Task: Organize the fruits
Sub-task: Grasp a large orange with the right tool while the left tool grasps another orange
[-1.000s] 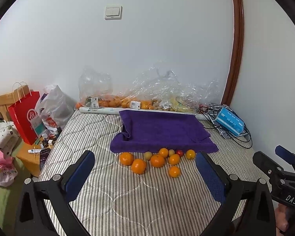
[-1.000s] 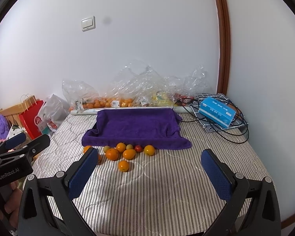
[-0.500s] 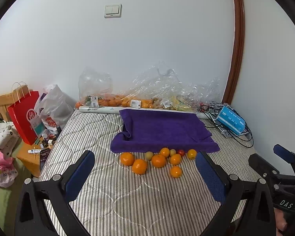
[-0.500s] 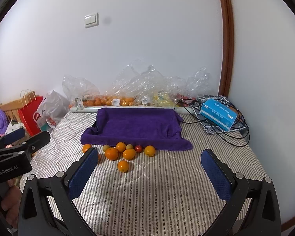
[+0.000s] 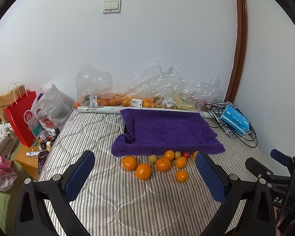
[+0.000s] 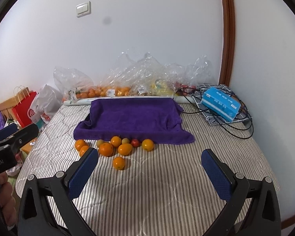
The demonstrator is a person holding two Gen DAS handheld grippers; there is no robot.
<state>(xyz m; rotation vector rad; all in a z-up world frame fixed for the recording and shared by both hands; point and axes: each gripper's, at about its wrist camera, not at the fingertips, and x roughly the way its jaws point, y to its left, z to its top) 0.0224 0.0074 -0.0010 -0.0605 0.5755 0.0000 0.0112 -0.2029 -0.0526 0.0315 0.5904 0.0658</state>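
- A loose cluster of round orange citrus fruits [image 5: 163,164] with two small yellow-green fruits and one small red fruit [image 5: 186,154] lies on the grey-striped quilted mattress [image 5: 112,202], ahead of both grippers and touching neither.
- In the left wrist view the cluster sits between the two blue-padded fingers and beyond their tips; the right fingertip overlaps the rightmost orange.
- In the right wrist view the cluster lies ahead toward the left finger, whose tip covers part of one orange; a lone orange [image 6: 119,163] lies nearest the jaws.
- The left gripper [image 5: 145,174] has its jaws spread wide, holding nothing.
- The right gripper [image 6: 149,168] is likewise spread wide and empty.
- A purple terry towel [image 5: 167,131] lies just beyond the fruit, its front edge touching the rear fruits.
- Beyond it, crumpled clear plastic bags of fruit [image 5: 151,92] rest against the white wall.
- A blue carton [image 6: 221,106] amid black cables lies far right of the jaws.
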